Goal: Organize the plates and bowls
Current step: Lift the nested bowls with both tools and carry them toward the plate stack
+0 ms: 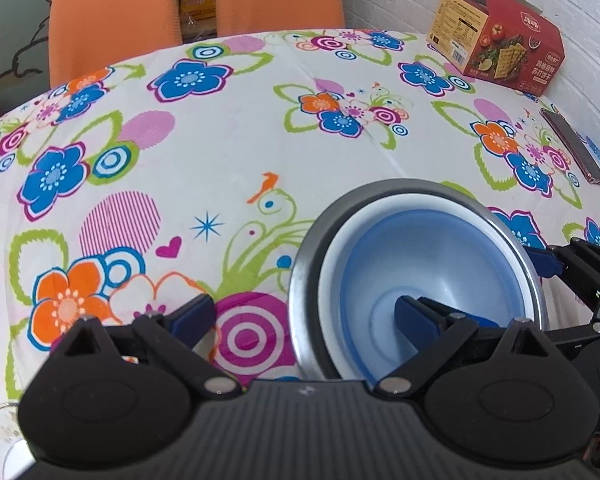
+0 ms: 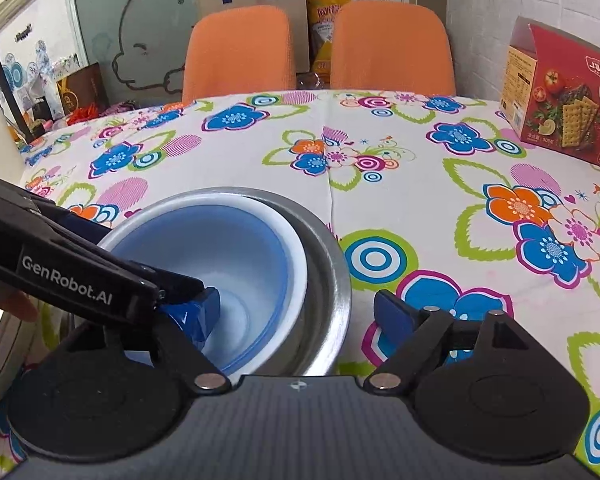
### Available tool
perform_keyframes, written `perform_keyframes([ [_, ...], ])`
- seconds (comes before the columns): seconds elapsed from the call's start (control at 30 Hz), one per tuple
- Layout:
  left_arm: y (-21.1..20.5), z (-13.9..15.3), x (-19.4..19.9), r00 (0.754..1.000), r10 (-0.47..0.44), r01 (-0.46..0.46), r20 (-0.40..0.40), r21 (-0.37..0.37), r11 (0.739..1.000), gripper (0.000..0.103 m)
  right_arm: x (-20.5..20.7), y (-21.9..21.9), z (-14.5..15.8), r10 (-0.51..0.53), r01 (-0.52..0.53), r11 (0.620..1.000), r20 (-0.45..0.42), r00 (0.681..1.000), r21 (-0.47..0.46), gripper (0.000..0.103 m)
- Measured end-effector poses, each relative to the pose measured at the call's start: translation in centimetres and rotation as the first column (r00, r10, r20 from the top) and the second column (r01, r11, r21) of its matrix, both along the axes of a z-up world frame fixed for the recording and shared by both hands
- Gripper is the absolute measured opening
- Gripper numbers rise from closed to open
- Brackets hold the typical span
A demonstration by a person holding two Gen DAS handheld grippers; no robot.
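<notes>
A blue bowl (image 1: 440, 264) sits nested in a white bowl (image 1: 340, 248), which sits in a steel bowl (image 1: 304, 276) on the flowered tablecloth. The same stack shows in the right wrist view: blue bowl (image 2: 236, 256), white bowl (image 2: 296, 256), steel bowl (image 2: 332, 272). My left gripper (image 1: 304, 312) is open, its right finger inside the blue bowl and its left finger outside the stack's left rim. My right gripper (image 2: 300, 304) is open, straddling the stack's right rim, left finger inside the blue bowl. The right gripper's finger (image 1: 548, 264) also shows at the rim.
A red cracker box (image 1: 500, 36) stands at the table's far right, also in the right wrist view (image 2: 560, 92). A phone (image 1: 572, 144) lies near the right edge. Two orange chairs (image 2: 240, 52) stand behind the table. A glass rim (image 1: 0, 432) shows at lower left.
</notes>
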State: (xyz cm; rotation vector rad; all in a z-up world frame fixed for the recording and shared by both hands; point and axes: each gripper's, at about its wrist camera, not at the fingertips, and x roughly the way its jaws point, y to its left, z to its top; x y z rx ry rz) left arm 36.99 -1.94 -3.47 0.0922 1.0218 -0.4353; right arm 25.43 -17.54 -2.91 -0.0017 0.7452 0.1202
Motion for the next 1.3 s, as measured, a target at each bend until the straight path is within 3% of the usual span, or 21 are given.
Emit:
perform_keyframes([
  [0.5, -0.4, -0.1, -0.4, 1.0, 0.002, -0.002, 0.01, -0.001, 1.0, 0.096, -0.8, -0.6, -0.2, 0.02, -0.02, 1.0, 0.02, 1.0, 0.012, 0.073],
  [0.67, -0.5, 0.0, -0.6, 1.0, 0.001, -0.001, 0.011, -0.007, 1.0, 0.093, -1.1, -0.9, -0.4, 0.068, -0.07, 0.997, 0.056, 0.996, 0.034, 0.065],
  [0.73, -0.6, 0.1, -0.9, 0.999, 0.0, 0.0, 0.034, 0.009, 1.0, 0.081, -1.2, -1.3, -0.2, 0.084, -0.087, 0.994, 0.057, 0.995, 0.058, 0.062],
  [0.8, -0.6, 0.4, -1.2, 0.999, -0.022, 0.023, 0.032, -0.026, 0.999, 0.049, -1.4, -1.3, -0.1, 0.093, -0.097, 0.993, 0.054, 0.994, 0.071, 0.056],
  [0.87, -0.9, 0.6, -1.4, 0.999, -0.037, 0.038, 0.014, -0.058, 0.998, 0.035, -1.6, -1.1, 0.0, 0.114, -0.118, 0.987, 0.045, 0.992, 0.113, 0.046],
  [1.07, -1.7, 1.9, -1.2, 1.0, -0.007, 0.009, 0.029, -0.055, 0.998, 0.035, -2.0, 0.4, 0.2, 0.099, -0.103, 0.99, 0.044, 0.994, 0.093, 0.044],
  [1.17, -2.6, 5.2, -1.0, 0.996, -0.022, 0.028, 0.09, -0.07, 0.997, 0.035, -2.0, 0.2, 1.5, 0.071, -0.076, 0.993, 0.06, 0.996, 0.09, 0.047],
  [1.3, -2.4, 10.0, -1.5, 0.983, -0.03, 0.047, 0.183, -0.087, 0.995, 0.035, -2.1, -0.2, 5.6, 0.05, -0.059, 0.997, 0.15, 0.987, 0.052, 0.049],
])
